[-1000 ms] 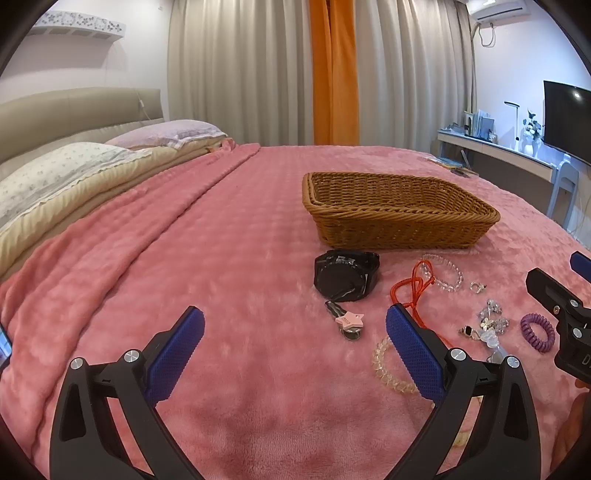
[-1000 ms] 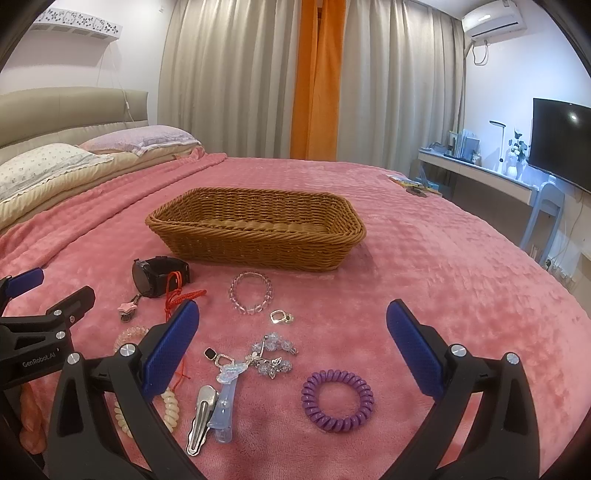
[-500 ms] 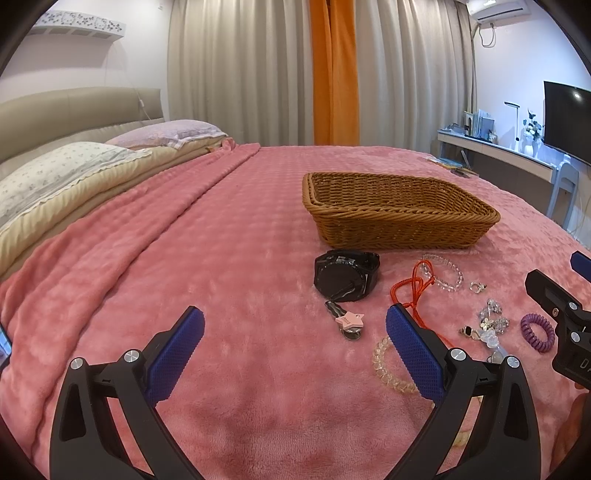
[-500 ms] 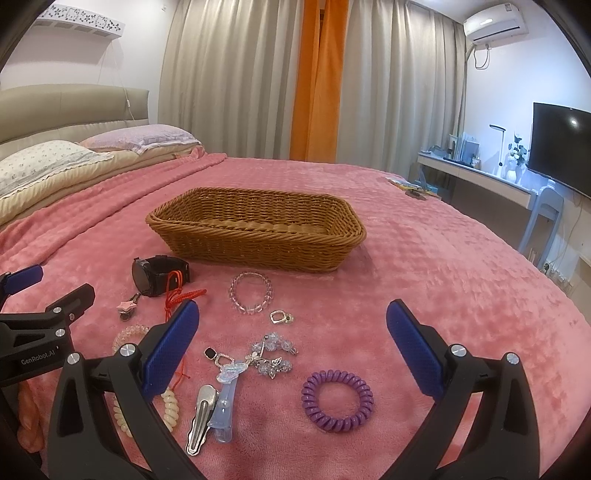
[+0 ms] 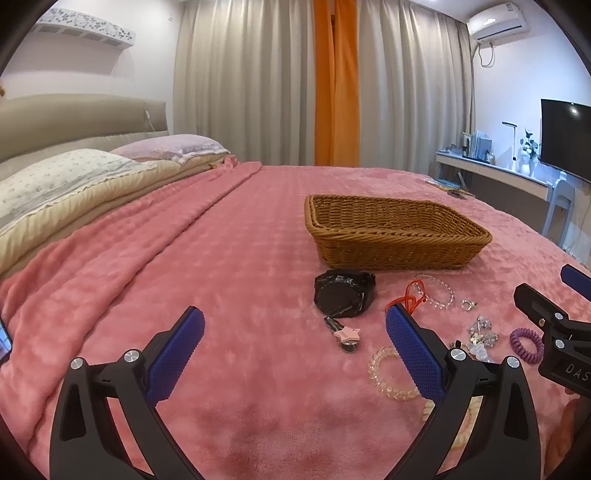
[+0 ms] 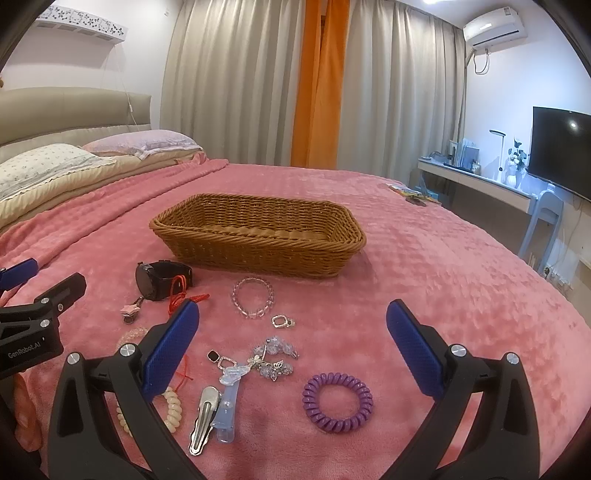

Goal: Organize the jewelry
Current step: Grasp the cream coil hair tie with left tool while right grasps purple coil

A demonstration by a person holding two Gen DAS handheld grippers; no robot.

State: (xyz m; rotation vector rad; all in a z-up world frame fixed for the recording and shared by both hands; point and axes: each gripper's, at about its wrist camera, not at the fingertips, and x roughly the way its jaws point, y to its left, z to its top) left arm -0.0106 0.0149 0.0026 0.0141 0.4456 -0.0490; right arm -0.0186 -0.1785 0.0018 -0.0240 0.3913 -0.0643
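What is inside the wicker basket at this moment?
The wicker basket shows only bare woven inner walls; no jewelry is seen inside. Its floor is mostly hidden behind the near rim, so something flat there cannot be excluded.

A home bedroom was shown. A bed (image 6: 424,266) covered with a pink blanket was seen, with pillows (image 6: 48,162) laid against a padded headboard (image 6: 74,107). Long curtains (image 6: 240,81) were hung behind it, an air conditioner (image 6: 493,26) was mounted high, and a television (image 6: 559,147) was set above a side table (image 6: 476,181).
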